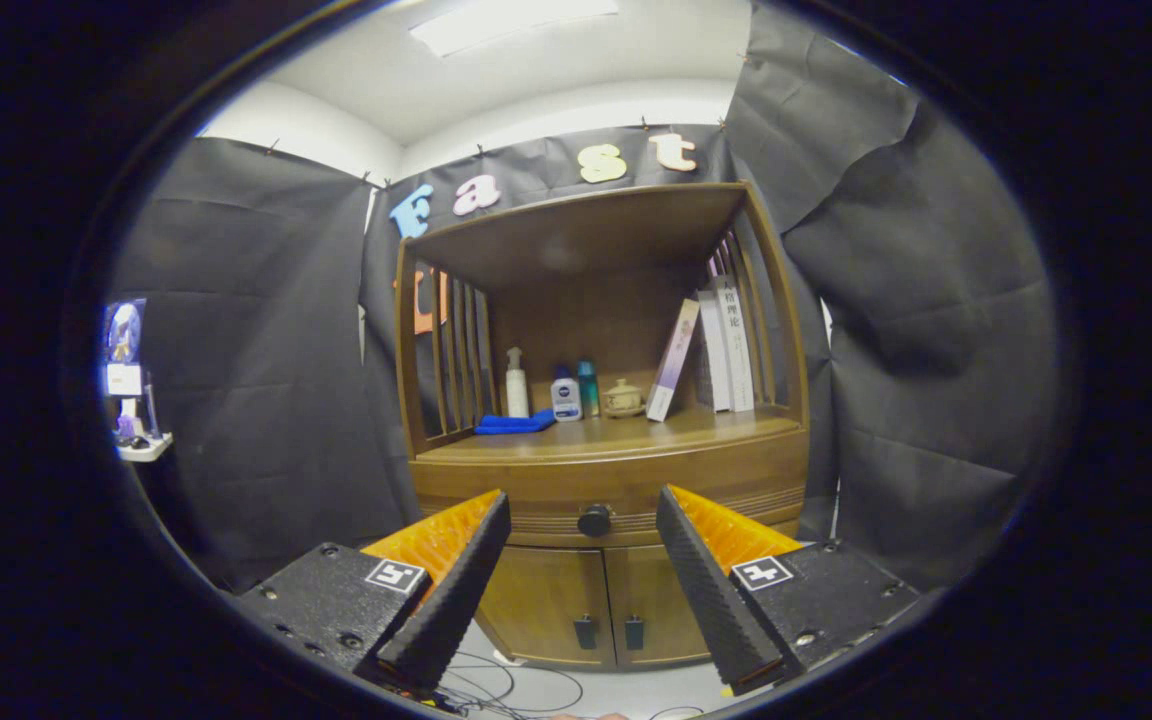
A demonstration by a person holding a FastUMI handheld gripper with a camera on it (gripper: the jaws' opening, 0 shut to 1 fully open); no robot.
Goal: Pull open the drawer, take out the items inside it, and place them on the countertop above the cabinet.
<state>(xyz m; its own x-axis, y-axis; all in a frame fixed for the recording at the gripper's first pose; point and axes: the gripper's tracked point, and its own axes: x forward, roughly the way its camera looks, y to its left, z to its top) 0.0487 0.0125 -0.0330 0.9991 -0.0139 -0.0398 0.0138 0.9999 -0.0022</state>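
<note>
My tongs (pixel 584 505) stand wide apart with nothing between the fingers, aimed at the cabinet (pixel 608 470). The drawer (pixel 536 490) is shut; its round knob (pixel 594 520) sits at 12 o'clock, beyond the fingertips and apart from them. My fingers hide both ends of the drawer front, and whatever lies inside is out of sight. On the surface (pixel 636 435) above, from 11 to 1 o'clock: a blue cloth (pixel 514 424), a white bottle (pixel 516 384), two small bottles (pixel 576 392), a little lidded pot (pixel 623 398), then leaning books (pixel 706 355). Below the drawer, two doors (pixel 596 605) are partly covered by my fingers. Cables (pixel 516 690) trail on the floor, cut off.
</note>
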